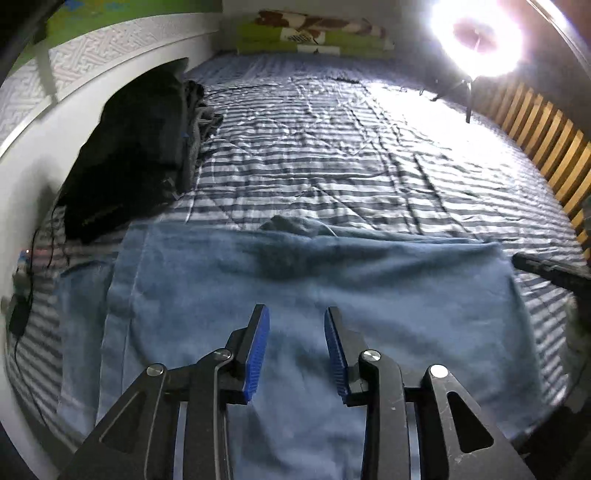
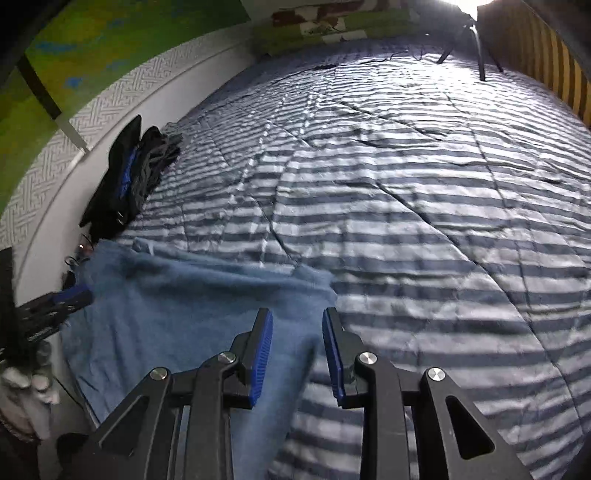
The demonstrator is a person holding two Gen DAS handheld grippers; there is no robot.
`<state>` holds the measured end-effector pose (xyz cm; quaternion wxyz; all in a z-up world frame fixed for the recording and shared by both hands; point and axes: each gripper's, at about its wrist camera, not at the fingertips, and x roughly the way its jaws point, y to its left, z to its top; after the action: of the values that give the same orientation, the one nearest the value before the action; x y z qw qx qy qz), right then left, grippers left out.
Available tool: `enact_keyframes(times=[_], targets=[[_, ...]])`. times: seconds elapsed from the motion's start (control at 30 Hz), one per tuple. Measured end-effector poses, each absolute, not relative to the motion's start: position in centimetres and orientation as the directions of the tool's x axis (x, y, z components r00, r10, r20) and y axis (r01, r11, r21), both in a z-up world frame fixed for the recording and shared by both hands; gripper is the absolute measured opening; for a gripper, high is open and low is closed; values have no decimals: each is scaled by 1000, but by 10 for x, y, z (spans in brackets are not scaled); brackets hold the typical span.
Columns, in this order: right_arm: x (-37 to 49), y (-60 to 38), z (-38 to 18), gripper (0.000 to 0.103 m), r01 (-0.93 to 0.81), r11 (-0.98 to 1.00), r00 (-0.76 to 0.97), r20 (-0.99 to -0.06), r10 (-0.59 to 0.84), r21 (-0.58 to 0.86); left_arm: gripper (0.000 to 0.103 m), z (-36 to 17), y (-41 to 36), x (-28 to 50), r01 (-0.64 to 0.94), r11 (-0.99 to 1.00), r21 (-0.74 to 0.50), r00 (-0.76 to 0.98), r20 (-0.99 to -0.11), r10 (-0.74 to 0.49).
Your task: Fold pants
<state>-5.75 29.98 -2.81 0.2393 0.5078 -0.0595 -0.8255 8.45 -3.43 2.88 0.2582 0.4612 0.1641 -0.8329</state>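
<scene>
Each hand-held gripper, left (image 1: pixel 297 317) and right (image 2: pixel 297 319), is matte black with two ribbed blue pads, angular linkage arms with triangular cut-outs, and round silver screws at the pivots.

The left hand-held gripper (image 1: pixel 297 332) hangs over blue pants (image 1: pixel 295 288) spread flat on a striped bed (image 1: pixel 332 155), its blue-padded jaws apart with nothing between them. Dark clothes (image 1: pixel 129 147) are heaped at the left; a bright lamp (image 1: pixel 476 33) glares at the upper right.

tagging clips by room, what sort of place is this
Most likely a bedroom: a bed under a blue-and-white striped quilt, green patterned pillows at its far end, and a wooden slatted rail alongside.
</scene>
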Motion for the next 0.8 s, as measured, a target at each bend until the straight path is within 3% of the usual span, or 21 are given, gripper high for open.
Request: enact_keyframes(times=[0.13,0.33,0.5,0.67,0.8], targets=[[-47,303,-38,36,336,-862,-301,-824,-480,379,39,38,1,116,564,-816,-127,-506,-834,-220],[4,324,-38,37,308,-832,-270,-797,-541,461,39,24,82,123,429,-891,-147,-561,-816,-135],[69,334,-59,38,212,-738,-179,-717,-673,640,39,3,127,109,347,-914,-211,-589,-807,-37],[101,312,-51,32,303,-837,-243,-813,-529,455,40,-36,158,94,313,-945,-94,-521,-849,-88],[104,323,-44,32,281,-839,-213,-822,-528,466,41,-27,162,104,335,-932,-138,-555,-828,-77]])
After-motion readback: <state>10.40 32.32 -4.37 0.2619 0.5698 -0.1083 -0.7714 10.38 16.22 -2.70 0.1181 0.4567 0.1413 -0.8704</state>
